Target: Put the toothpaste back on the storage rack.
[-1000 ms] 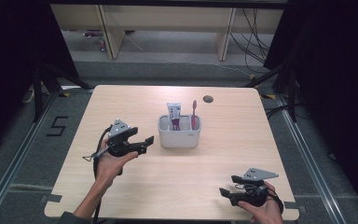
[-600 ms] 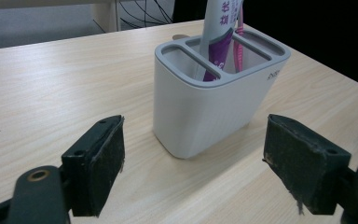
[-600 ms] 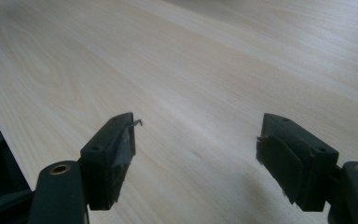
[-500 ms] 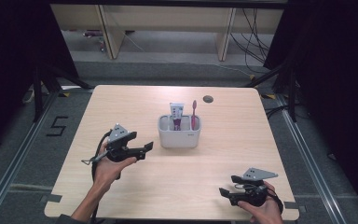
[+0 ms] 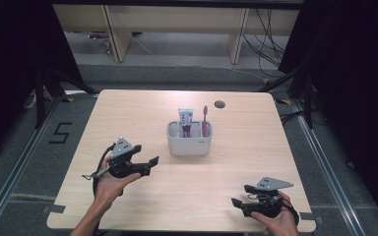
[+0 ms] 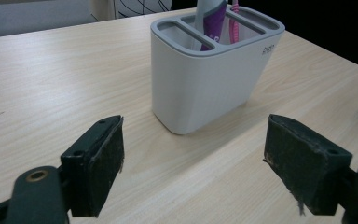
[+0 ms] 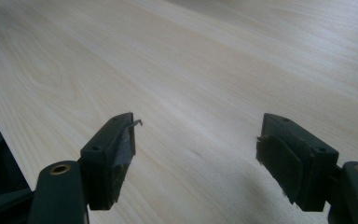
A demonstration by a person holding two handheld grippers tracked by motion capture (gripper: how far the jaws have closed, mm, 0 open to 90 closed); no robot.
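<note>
Left gripper point(image 5: 147, 162): jaws spread wide with nothing between them, held in the person's left hand point(image 5: 109, 182) toward the left-front of the table, nose pointing right at the holder.
Holder point(image 5: 189, 139): white caddy with a grey slotted top, standing upright around the middle of the table, to the right of and a bit beyond the left gripper; in the left gripper view it sits dead ahead point(image 6: 205, 74), near but not touching the pads.
Long axis: the caddy runs left to right across the table, so the left gripper looks at one of its narrow rounded ends, more or less corner-on.
Toothpaste tube point(image 5: 185, 122): stands in a slot toward the left of the caddy, cap end down.
Toothbrush point(image 5: 205, 120): pink, upright in the right-hand slot, just beside the tube.
Nearer hand: the left one, pretty clearly. Looks like any grab at the caddy or its contents would be its job.
Right gripper point(image 5: 238, 195): also wide open and empty, low at the right-front corner, well apart from the caddy; its own view has bare wood ahead.
Table point(image 5: 285, 147): pale wood grain, small dark round hole point(image 5: 220, 104) near the far edge.
Room: dark curtains on both sides, grey floor, cables and shelf legs behind.
</note>
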